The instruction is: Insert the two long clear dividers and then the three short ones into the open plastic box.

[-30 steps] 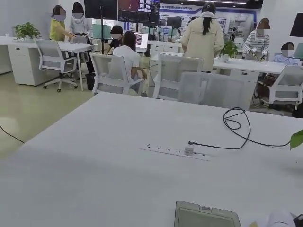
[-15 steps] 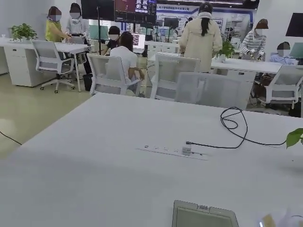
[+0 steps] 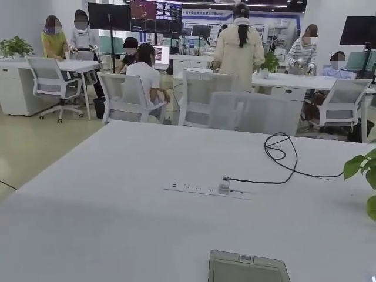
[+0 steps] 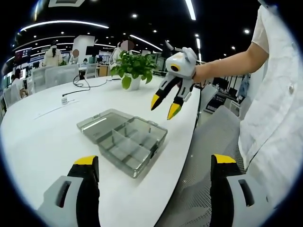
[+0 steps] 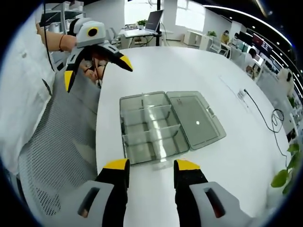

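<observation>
Open plastic box [image 5: 149, 127] lies on surface [image 5: 156, 71], clear dividers [image 5: 150, 129] apparently seated, likely light, stiff, slippery, best pinched at top edges; left tongs [image 4: 154, 160] gape wide, right tongs [image 5: 151, 165] part-open, both empty.

A white worktable [image 3: 117, 194] spans the office foreground. Mesh chairs [image 3: 126, 94] stand at twelve o'clock (people [image 3: 238, 50] beyond them), pale floor [image 3: 35, 147] at ten.

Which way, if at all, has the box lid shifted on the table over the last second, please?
No. The box lid lies just where it did relative to the power strip. Both slid left in the head view together, so the camera turned, not the lid.
</observation>
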